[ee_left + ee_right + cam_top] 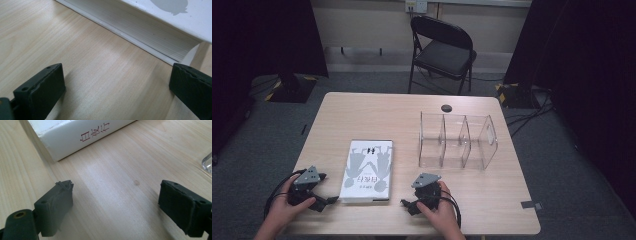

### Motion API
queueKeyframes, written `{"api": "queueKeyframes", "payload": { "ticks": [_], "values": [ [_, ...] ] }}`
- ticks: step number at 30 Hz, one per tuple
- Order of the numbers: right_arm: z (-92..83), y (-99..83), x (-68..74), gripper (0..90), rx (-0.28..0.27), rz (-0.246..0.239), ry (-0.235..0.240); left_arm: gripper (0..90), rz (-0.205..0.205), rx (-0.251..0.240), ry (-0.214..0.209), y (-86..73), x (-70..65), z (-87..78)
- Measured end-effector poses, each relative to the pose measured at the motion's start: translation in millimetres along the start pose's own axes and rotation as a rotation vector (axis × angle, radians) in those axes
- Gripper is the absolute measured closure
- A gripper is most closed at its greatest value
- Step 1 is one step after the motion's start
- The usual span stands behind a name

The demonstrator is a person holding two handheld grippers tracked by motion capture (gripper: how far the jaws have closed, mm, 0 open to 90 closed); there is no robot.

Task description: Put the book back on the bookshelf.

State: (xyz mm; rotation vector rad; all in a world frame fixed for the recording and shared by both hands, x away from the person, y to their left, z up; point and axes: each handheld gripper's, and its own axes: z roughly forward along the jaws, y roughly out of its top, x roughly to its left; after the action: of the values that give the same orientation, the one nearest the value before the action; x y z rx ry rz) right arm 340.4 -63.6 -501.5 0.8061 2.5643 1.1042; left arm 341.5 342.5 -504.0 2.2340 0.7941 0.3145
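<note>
A white book (pixel 367 169) with grey figures on its cover lies flat on the wooden table (pixel 412 115), near the front edge. My left gripper (pixel 328 188) rests on the table just left of the book, open, with the book's page edge (pixel 140 27) close ahead of its jaws. My right gripper (pixel 408 206) sits on the table right of the book, open and holding nothing, with the book's spine (pixel 85 137), printed in red characters, a short way ahead. A clear plastic divided rack (pixel 457 141) stands to the right of the book.
A small dark round object (pixel 446 108) lies near the table's far edge. A black folding chair (pixel 442 50) stands beyond the table. Cables run on the floor at right. A corner of the clear rack (pixel 207 163) shows at the right gripper view's edge.
</note>
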Motion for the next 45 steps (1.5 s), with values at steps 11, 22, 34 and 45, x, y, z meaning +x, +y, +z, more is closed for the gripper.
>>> {"api": "queueKeyframes", "payload": {
  "ticks": [11,22,34,45],
  "values": [
    [2.1,2.0,-0.5,11.3,0.0,-0.001,0.001,0.0,0.007,0.027,-0.014,3.8,-2.5,0.2],
    [4.8,4.3,-0.4,10.8,-0.002,0.008,-0.006,16.5,0.03,0.034,-0.067,5.8,-15.8,-12.8],
    [7.2,6.5,-1.5,10.8,-0.002,-0.003,-0.003,17.2,0.062,0.051,-0.1,9.2,-39.2,-13.3],
    [12.3,11.4,0.3,11.4,-0.002,-0.003,0.0,25.4,0.051,-0.006,-0.048,22.3,-43.1,0.0]
  ]
}}
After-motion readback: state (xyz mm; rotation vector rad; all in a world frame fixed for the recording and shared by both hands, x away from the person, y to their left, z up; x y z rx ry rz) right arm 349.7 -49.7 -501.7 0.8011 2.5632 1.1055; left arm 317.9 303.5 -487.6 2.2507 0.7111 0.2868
